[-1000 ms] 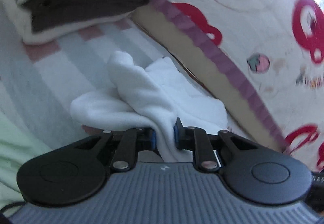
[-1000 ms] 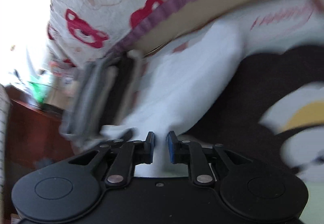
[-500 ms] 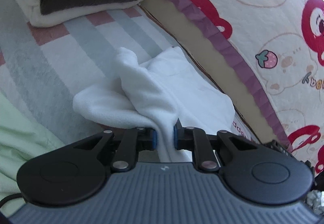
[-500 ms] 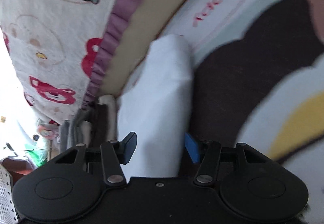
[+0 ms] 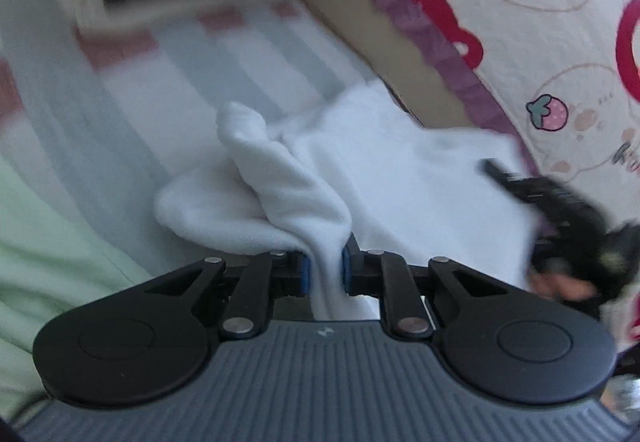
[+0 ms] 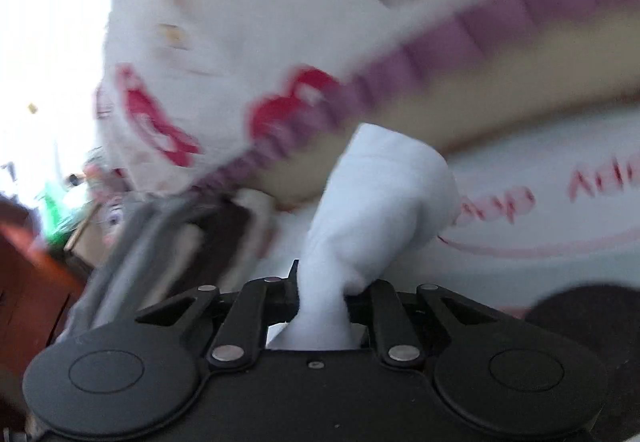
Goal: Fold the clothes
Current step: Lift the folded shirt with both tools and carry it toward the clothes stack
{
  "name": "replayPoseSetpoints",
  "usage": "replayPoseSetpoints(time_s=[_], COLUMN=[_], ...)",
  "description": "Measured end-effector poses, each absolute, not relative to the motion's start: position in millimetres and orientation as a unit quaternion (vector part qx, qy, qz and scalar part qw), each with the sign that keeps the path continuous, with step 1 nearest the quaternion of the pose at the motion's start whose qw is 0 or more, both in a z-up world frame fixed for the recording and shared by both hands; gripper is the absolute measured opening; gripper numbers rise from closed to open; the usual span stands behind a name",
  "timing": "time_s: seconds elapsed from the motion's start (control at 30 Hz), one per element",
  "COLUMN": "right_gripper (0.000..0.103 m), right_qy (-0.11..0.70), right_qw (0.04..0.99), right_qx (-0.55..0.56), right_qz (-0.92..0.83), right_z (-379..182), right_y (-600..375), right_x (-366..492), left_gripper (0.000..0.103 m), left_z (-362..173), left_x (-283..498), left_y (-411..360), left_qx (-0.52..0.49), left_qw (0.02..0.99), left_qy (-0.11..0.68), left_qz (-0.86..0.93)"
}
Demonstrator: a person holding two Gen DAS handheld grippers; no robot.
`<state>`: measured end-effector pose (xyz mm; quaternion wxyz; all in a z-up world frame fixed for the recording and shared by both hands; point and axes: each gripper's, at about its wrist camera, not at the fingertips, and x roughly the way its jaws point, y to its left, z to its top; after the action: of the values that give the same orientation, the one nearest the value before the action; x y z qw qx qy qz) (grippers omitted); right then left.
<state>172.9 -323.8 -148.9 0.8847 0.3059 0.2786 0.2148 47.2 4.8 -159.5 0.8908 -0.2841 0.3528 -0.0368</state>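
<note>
The soft white fleece garment (image 5: 400, 178) lies on the striped bedsheet (image 5: 168, 82), just beside the cartoon-print quilt (image 5: 540, 22). The left gripper (image 5: 325, 268) is clamped on its bunched fold. The right gripper (image 6: 322, 296) has just been closing and now seems to pinch another white fold, though this view is blurred.

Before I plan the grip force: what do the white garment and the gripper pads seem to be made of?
White garment: looks like soft fleece or brushed knit, matte and fuzzy, bunching in thick rounded folds. Pads on the left gripper: blue, smooth, probably rubber or soft plastic; blur leaves it open.
</note>
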Motion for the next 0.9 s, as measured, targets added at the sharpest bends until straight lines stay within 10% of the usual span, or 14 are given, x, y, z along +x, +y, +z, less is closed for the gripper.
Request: replayPoseSetpoints(time_s=[0.9], right_gripper=[0.015], right_qy=[0.151], right_qw=[0.868], right_qx=[0.201], right_qz=[0.427], right_z=[93], right_y=[-160], right_x=[115], left_gripper=[0.013], left_z=[88], left_x=[-67], left_y=[157], left_qx=[-0.127], left_qw=[0.987], left_qy=[0.090], left_qz=[0.048])
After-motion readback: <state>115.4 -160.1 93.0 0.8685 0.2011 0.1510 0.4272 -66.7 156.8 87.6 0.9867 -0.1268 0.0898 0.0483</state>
